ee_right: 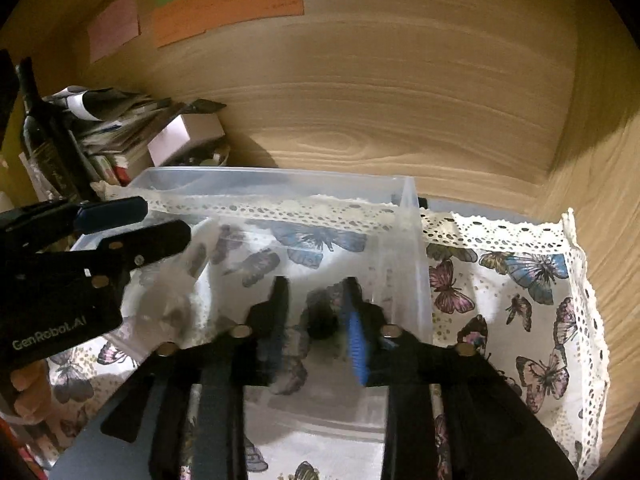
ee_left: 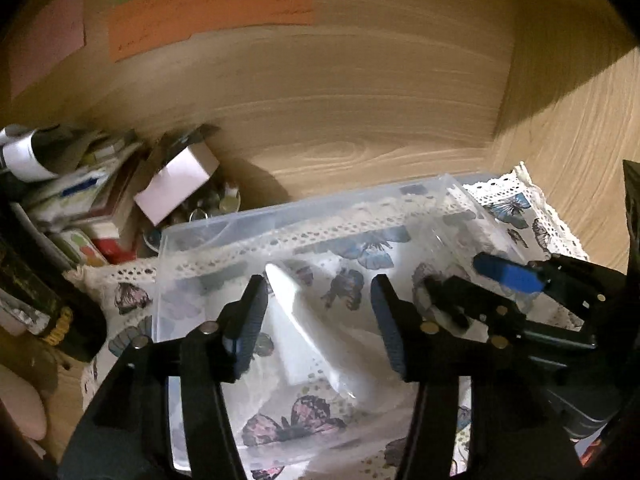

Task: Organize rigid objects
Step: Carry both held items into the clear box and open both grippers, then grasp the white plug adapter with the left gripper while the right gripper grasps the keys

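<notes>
A clear plastic bin (ee_left: 224,224) stands on a butterfly-print cloth (ee_left: 516,208); it also shows in the right wrist view (ee_right: 416,240). A white cone-shaped object (ee_left: 304,328) lies inside it. My left gripper (ee_left: 320,312) is open above the bin, its jaws standing either side of the white object without touching it. My right gripper (ee_right: 316,312) is open over the bin's right part, above a dark object (ee_right: 322,320) that is blurred. The right gripper shows at the right of the left wrist view (ee_left: 476,280), and the left gripper at the left of the right wrist view (ee_right: 160,220).
A cluttered pile of boxes and papers (ee_left: 100,200) sits at the back left, with a dark bottle (ee_right: 44,136) beside it. A wooden wall (ee_left: 340,100) with coloured paper notes (ee_left: 208,8) closes the back and right. The lace-edged cloth (ee_right: 520,300) extends right of the bin.
</notes>
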Available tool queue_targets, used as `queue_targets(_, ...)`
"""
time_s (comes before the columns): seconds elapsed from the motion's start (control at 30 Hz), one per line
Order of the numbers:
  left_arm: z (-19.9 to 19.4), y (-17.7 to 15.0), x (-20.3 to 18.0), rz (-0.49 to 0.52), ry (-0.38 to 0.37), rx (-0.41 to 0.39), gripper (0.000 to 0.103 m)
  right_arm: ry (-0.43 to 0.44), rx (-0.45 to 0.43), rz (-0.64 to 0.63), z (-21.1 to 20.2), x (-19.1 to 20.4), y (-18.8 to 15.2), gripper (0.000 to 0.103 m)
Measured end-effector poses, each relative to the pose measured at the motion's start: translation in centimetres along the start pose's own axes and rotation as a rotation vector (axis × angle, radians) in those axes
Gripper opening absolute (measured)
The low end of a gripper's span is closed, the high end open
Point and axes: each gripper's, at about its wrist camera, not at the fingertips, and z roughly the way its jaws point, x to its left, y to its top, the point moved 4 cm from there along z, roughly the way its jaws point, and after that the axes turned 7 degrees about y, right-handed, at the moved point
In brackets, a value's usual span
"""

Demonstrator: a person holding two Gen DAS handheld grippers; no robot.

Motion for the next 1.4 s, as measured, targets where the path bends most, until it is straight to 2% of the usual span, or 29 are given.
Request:
queue_targets(0.03,-0.2,-0.1,0.3,-0.006,-0.007,0.002,0.054,-0.003,-0.007,-0.004,-0.2,0.0,0.1,0.039)
queue_targets(0.17,-2.1,-0.1,1.3,-0.029,-0.006,-0.021,0.055,-0.013,-0.043,-0.021,-1.5,0.5,0.6,0.040)
queue_targets(0.23,-3.0,-0.1,1.6,-0.039,0.002,-0.041,0.062,-0.006,-0.063,-0.022,-2.3,0.8,0.8,0.043)
queue_targets(0.47,-6.7,-1.4,2.9,-0.060,0.014,-0.092,0.076,-0.017,-0.152,-0.037,-7.3,1.8,0.4,0.060)
queue_targets(0.53,-7.6,-2.2,2.9,-0.059,0.014,-0.102,0.085,-0.021,-0.172,-0.032,-8.6,2.0,-0.1,0.063)
queue_targets(0.7,-9.5,-4.8,2.6,-0.038,0.034,-0.119,0.092,-0.030,-0.197,-0.021,-11.4,2.4,-2.1,0.063)
queue_targets(0.9,-10.1,-8.7,1.7,-0.048,-0.007,-0.067,0.094,-0.047,-0.186,-0.013,-13.0,2.6,-5.3,0.063)
queue_targets(1.13,-9.9,-13.1,-0.1,-0.044,-0.042,-0.002,0.094,-0.056,-0.132,0.039,-12.5,1.5,-9.1,0.063)
queue_targets(1.33,-10.2,-15.2,-2.0,-0.037,-0.091,0.018,0.093,-0.055,-0.076,0.074,-11.5,0.9,-11.9,0.063)
queue_targets(1.37,-10.2,-15.4,-2.3,-0.034,-0.097,0.019,0.093,-0.056,-0.069,0.078,-11.4,0.9,-12.3,0.063)
queue_targets(1.4,-10.3,-15.7,-2.7,-0.031,-0.107,0.018,0.085,-0.053,-0.061,0.083,-11.2,0.8,-12.6,0.063)
